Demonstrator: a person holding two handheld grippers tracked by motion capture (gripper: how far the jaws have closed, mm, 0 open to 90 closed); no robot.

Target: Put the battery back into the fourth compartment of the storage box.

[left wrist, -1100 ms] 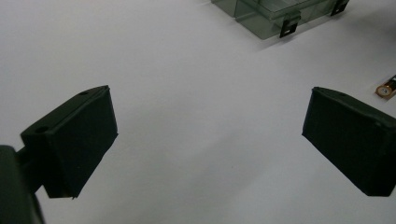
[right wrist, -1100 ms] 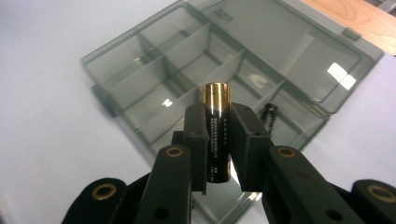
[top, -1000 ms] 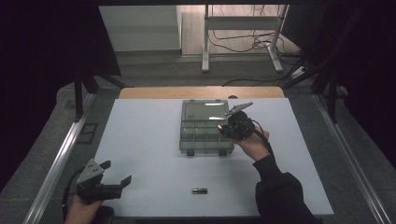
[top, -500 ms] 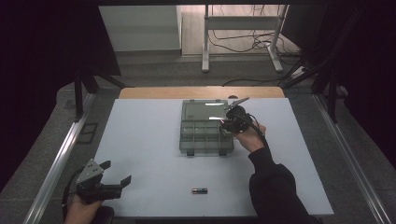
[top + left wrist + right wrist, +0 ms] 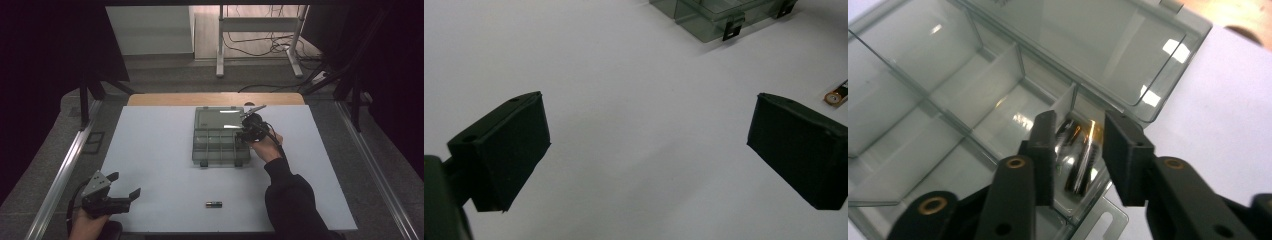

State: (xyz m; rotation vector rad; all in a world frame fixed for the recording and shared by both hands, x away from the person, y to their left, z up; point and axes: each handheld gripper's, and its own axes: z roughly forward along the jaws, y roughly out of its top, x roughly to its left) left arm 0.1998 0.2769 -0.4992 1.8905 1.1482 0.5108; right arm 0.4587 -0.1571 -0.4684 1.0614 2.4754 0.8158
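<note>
A clear grey compartment box [image 5: 220,150] lies open in the middle of the white table [image 5: 165,150], its lid folded back. My right gripper [image 5: 246,131] hovers over the box's right-hand end compartment [image 5: 1083,200]. Its jaws stand narrowly apart, shut on a dark battery [image 5: 1083,160] with bright glints on it, held just above that compartment. A second black battery [image 5: 214,204] with a copper end lies alone near the table's front edge. My left gripper [image 5: 125,183] stays low at the front left corner, wide open with nothing between its jaws [image 5: 646,145]. Its view catches the box's latches [image 5: 731,27] and the loose battery [image 5: 836,95].
The box's other compartments [image 5: 923,90] look bare. A wooden strip [image 5: 215,99] runs along the table's far edge, with metal rails [image 5: 65,165] at both sides. A stand's legs and cables [image 5: 260,45] are on the floor beyond.
My right gripper has moved left, from beside the box's right edge to over its right end compartment. The left gripper has stayed still.
</note>
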